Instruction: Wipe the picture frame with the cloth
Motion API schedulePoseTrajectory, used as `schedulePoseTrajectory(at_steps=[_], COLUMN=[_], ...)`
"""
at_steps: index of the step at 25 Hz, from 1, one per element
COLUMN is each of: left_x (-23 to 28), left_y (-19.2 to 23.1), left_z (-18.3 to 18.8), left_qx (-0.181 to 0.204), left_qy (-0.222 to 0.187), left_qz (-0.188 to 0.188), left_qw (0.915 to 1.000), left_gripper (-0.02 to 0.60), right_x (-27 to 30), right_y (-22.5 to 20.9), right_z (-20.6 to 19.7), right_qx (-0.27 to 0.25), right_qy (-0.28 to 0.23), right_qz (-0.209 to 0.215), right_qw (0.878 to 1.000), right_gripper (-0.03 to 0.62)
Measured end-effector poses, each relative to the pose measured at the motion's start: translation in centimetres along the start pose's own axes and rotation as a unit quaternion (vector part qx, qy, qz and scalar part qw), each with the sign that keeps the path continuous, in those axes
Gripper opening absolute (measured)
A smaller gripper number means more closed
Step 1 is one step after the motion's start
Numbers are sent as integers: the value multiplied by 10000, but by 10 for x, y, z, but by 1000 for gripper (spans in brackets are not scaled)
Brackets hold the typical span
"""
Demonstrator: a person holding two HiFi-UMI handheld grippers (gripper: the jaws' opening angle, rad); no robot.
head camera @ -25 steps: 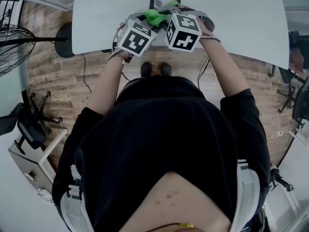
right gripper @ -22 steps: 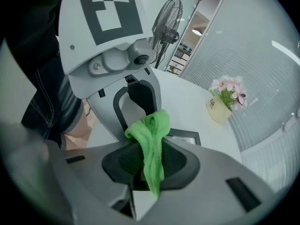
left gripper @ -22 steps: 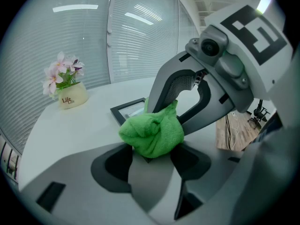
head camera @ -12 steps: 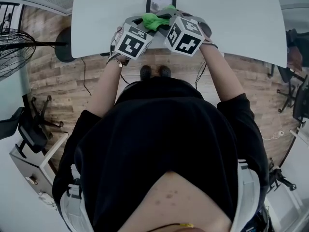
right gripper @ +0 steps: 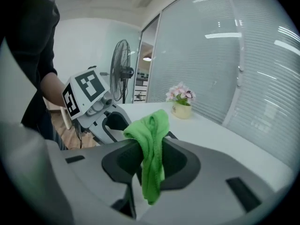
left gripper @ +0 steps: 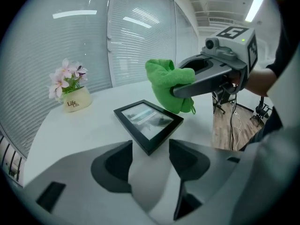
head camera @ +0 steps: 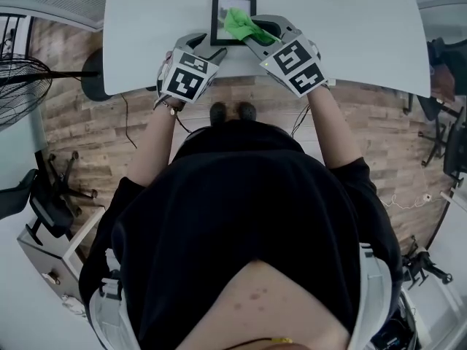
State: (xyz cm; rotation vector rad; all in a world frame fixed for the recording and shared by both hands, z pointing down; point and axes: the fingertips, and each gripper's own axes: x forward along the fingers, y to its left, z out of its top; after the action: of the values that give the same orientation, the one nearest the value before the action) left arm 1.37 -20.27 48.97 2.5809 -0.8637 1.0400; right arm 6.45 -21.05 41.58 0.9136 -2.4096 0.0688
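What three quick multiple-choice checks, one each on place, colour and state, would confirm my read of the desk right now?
1. Where is the picture frame?
A. hanging on a wall hook
B. lying flat on the white table
C. standing on a shelf

2. What colour is the cloth?
A. blue
B. white
C. green

3. What state is the left hand-held gripper in?
A. jaws apart, gripping nothing
B. shut on the cloth
C. shut on the picture frame

Answers:
1. B, the head view shows it flat on the tabletop near the front edge.
2. C, it is bright green in all three views, pinched in the right hand-held gripper.
3. A, its own view shows both jaws spread, with the frame's near corner ahead of them and not clamped.
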Motion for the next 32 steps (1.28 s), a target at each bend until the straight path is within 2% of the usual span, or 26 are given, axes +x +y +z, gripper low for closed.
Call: schedulePoseTrajectory(at_steps=[4, 8, 14, 21, 28, 32], left_x=[-13, -25, -51, -85, -104, -115], left_y=[4, 10, 11, 12, 12, 11], left_z=[8, 25, 54, 90, 106, 117], left_qx=[-126, -149, -203, -289, -231, -213], left_qy=[-236, -553, -1328, -2343, -2598, -2874], left_qz=[35, 135, 325, 628, 718, 756], left_qw=[9996, 9983, 9904, 9697, 9627, 9546], left_gripper=[239, 229, 193, 150, 120, 89], right_x=[-16, -29, -56, -87, -98, -105], right_y=[-12, -21, -29, -33, -32, -32], right_z=[5, 15, 44, 71, 81, 86], right_qx=[658, 902, 1470, 1531, 1546, 1525], right_qy=[-464, -800, -1733, -2367, -2636, -2714], right_qz=[-270, -589, -938, -1170, -1244, -1319], right_qw=[9964, 9910, 9693, 9523, 9440, 9411], right_gripper=[100, 100, 100, 100, 100, 100])
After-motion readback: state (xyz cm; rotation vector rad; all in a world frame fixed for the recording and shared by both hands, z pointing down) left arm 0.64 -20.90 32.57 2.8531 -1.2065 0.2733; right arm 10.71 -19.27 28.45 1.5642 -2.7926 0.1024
